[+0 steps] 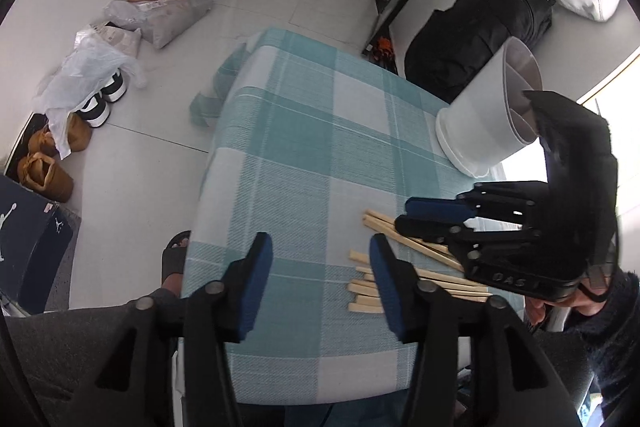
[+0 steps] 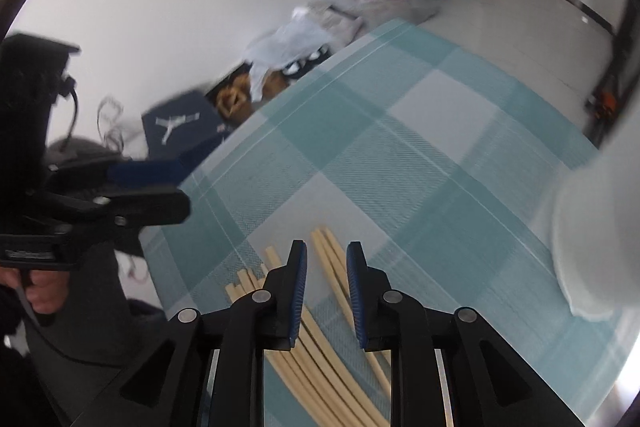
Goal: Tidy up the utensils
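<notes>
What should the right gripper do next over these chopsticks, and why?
Probably lower the right gripper and close on a pair of chopsticks. Its jaws are open and empty, poised right above the pile lying flat on the checked tablecloth, and the white divided holder stands upright nearby with nothing visible in it. The left gripper is open too, beside the pile.

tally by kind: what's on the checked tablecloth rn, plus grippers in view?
Chopsticks: about 8, loose pile; some overlap or sit under the grippers, so count is approximate
Utensil holder: 1, white, divided, standing on the tablecloth
Grippers: 2, left gripper and right gripper, both open, holding nothing
Total: about 11
</notes>
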`<state>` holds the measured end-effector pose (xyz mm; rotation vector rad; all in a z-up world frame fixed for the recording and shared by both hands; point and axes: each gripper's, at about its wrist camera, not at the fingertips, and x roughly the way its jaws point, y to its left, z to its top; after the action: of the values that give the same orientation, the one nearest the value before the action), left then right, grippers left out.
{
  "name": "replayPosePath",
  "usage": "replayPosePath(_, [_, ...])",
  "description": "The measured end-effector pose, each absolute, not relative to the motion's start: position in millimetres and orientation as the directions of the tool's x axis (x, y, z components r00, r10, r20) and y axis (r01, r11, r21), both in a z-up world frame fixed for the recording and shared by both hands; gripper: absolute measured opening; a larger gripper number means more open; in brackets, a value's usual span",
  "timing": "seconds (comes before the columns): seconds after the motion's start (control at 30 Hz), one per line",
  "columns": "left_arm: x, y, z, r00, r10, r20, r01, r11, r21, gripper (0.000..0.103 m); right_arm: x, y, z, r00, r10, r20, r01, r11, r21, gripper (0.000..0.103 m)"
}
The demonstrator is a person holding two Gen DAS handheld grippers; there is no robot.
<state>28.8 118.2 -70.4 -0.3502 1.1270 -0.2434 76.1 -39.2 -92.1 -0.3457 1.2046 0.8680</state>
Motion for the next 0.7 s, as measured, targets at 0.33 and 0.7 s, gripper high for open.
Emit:
replayPosePath(0.33, [33,142,-81,0.424,-0.342,-0.838,-0.025,0.921,-0.389,0.049,60,4,-108,0.144,0.180,-0.973,-0.849,0.528,-0.028,0.019])
replayPosePath(0.7, [28,151,-88,0.401,-0.352,-0.846,-0.056,0.912,-0.406,0.049,63,0,-89,0.212,0.248,-0.945,-0.820,0.571,-0.034,0.006])
